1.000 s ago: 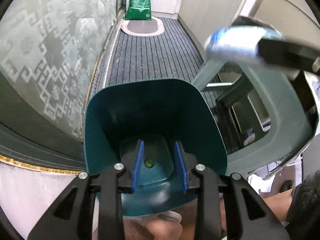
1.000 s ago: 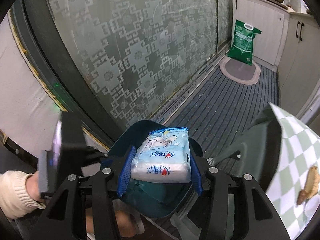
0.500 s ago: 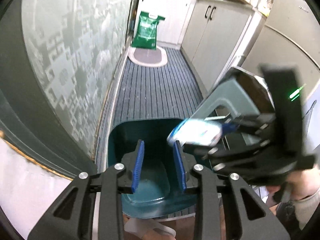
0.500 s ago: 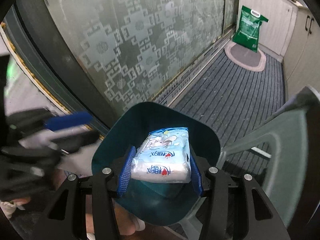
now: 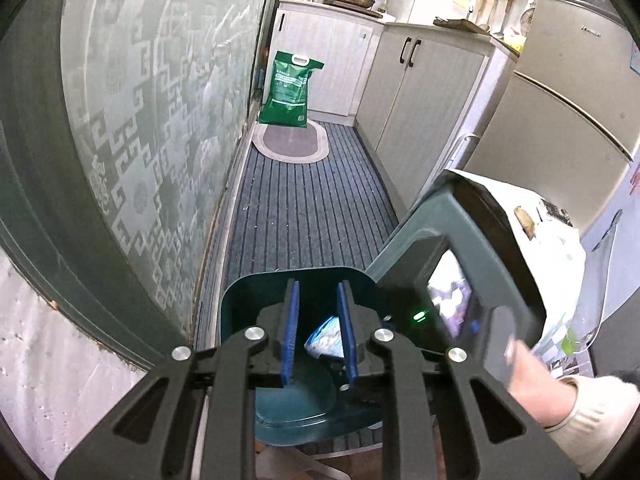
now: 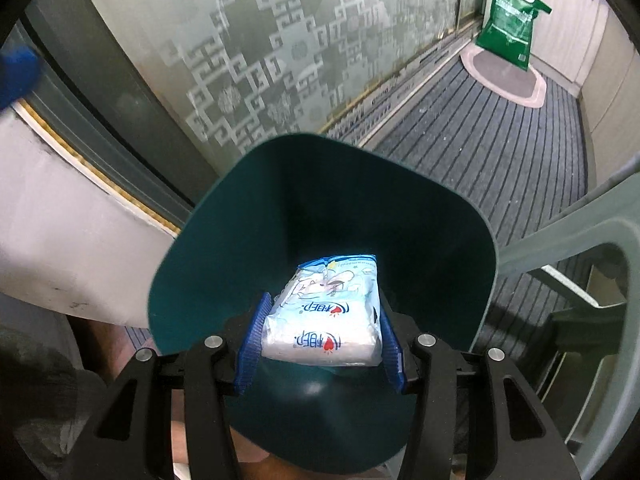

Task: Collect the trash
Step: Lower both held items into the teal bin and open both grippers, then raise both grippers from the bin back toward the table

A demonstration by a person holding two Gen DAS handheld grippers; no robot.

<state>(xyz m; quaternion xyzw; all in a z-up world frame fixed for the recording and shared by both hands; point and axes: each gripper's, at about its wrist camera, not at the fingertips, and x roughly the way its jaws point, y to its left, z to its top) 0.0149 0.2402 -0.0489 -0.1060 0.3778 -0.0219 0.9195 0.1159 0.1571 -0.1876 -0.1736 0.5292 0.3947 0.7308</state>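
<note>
A dark teal trash bin [image 6: 240,208] stands on the floor with its mouth facing up at me. My right gripper [image 6: 320,332] is shut on a pale blue tissue pack [image 6: 332,312] and holds it inside the bin's mouth, above the bottom. In the left wrist view my left gripper [image 5: 319,336] hovers above the bin's rim [image 5: 256,280]. Its jaws are closing, with a narrow gap and nothing between them. Through that gap I see the tissue pack [image 5: 325,340] lower down. The back of the right tool, with its lit screen [image 5: 452,308], is just to the right.
A frosted patterned glass door [image 5: 140,120] runs along the left. A grey-green plastic stool [image 6: 580,240] stands right of the bin. A green bag [image 5: 290,92] and an oval mat [image 5: 290,146] lie at the far end, by cabinets [image 5: 420,100] and a fridge [image 5: 560,120]. A cream-sleeved hand [image 5: 560,400] holds the right tool.
My right gripper has come down with the tissue pack into the bin's mouth. My left gripper has risen away from the bin and its jaws have narrowed.
</note>
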